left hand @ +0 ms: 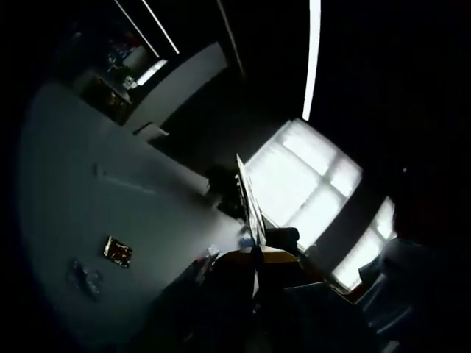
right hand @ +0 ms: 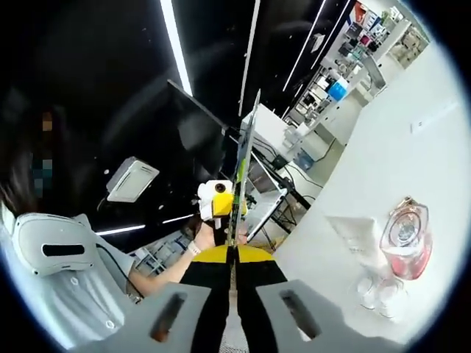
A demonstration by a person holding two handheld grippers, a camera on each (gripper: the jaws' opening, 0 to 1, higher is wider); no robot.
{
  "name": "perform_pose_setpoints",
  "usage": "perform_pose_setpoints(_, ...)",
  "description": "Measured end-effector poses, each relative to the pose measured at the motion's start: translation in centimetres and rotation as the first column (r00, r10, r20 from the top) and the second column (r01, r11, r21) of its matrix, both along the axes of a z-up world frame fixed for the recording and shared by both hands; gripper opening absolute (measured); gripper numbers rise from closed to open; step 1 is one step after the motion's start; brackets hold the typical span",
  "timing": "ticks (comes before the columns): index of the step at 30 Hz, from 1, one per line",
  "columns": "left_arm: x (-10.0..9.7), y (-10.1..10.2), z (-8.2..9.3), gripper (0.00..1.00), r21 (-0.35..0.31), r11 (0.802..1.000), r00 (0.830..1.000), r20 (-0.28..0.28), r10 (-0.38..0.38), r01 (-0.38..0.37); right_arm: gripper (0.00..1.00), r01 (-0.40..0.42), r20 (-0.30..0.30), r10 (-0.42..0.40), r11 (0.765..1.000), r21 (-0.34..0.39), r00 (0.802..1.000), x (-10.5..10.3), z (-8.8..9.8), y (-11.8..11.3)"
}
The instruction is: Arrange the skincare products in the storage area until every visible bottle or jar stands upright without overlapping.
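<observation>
Both tongs (right hand: 234, 294) seemingly closed; pink bottle (right hand: 405, 239) near table edge.

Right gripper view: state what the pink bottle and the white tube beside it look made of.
Pink bottle: apparently clear glass or hard plastic, glossy; light passes through its pink body and rim highlights show. White tube: seemingly soft matte plastic, opaque, flat-ended, without sharp reflections. Neither material is certain.

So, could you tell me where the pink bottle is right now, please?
In the right gripper view, the pink bottle sits at the right side on the white table, with a white tube just to its left and small clear items below it.
</observation>
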State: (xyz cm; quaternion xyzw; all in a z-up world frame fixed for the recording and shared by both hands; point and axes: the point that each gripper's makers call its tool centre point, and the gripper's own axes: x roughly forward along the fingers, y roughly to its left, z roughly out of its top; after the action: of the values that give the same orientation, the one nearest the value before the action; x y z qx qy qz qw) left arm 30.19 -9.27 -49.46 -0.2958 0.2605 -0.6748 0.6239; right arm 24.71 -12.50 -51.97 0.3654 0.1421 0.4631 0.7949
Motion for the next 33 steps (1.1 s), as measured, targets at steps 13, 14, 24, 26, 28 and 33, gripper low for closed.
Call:
perform_pose_setpoints(13, -1.5, 1.8, -3.8, 0.00, 0.009, 1.000, 0.985, -0.173, -0.004, 0.005, 0.01, -0.022, -0.154, 0.045, 0.989, 0.145, 0.987, -1.4, -3.1, 1.2)
perform_pose_setpoints(14, -1.5, 1.9, -4.5, 0.00, 0.021, 1.000, 0.982, -0.188, -0.006, 0.010, 0.01, -0.020, -0.164, 0.044, 0.990, 0.141, 0.986, -1.5, -3.4, 1.2)
perform_pose_setpoints(24, -1.3, 2.2, -9.5, 0.00, 0.133, 0.991, 0.953, -0.303, 0.035, 0.006, 0.01, 0.035, -0.320, 0.000, 0.994, 0.104, 0.947, -1.5, -8.2, 1.2)
perform_pose_setpoints(26, -1.5, 2.2, -10.0, 0.00, 0.137, 0.991, 0.949, -0.312, 0.034, 0.009, 0.01, 0.046, -0.336, -0.014, 0.995, 0.088, 0.942, -1.4, -9.0, 1.1)
perform_pose_setpoints(28, -1.5, 2.1, -10.5, 0.00, 0.147, 0.989, 0.946, -0.322, 0.037, 0.011, 0.01, 0.050, -0.348, -0.018, 0.995, 0.086, 0.937, -1.3, -9.6, 1.0)
perform_pose_setpoints(33, -1.9, 2.4, -11.5, 0.00, 0.182, 0.983, 0.937, -0.345, 0.050, 0.015, 0.01, 0.049, -0.373, -0.023, 0.997, 0.062, 0.927, -1.4, -10.5, 1.4)
